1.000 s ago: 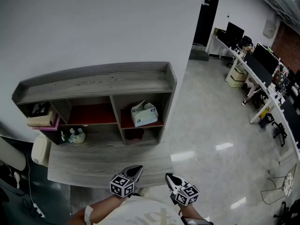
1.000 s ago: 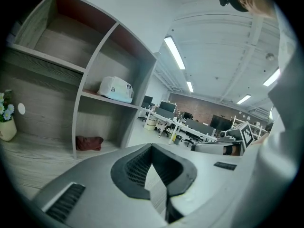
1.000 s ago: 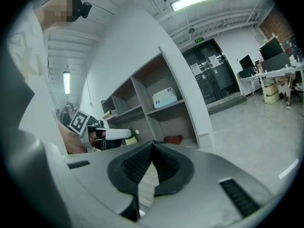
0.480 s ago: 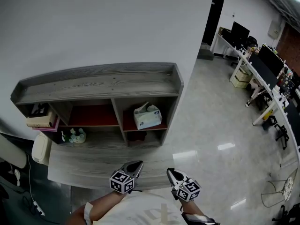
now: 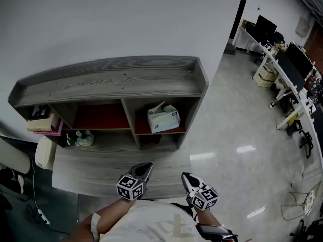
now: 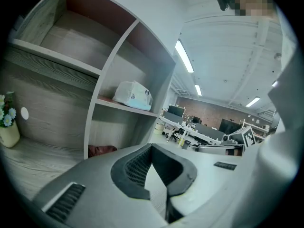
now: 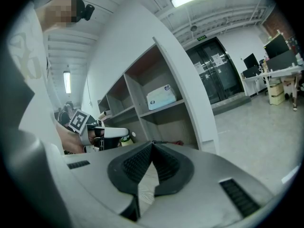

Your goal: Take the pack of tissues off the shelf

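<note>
A white and pale blue pack of tissues lies on the upper right shelf of a grey wooden shelf unit. It also shows in the left gripper view as the pack of tissues and in the right gripper view as the pack of tissues. My left gripper and right gripper sit side by side near my body, in front of the unit's low ledge, well short of the pack. Both are shut with nothing between the pads.
A red cloth lies in the compartment under the tissues. A small flower pot and books fill the left compartments. A white wall backs the unit. Office desks with monitors stand far right across a glossy floor.
The shelf unit has grown larger in the head view and slid right, with the tissues now nearer the middle. Both grippers have crept forward toward the ledge, still shut.
</note>
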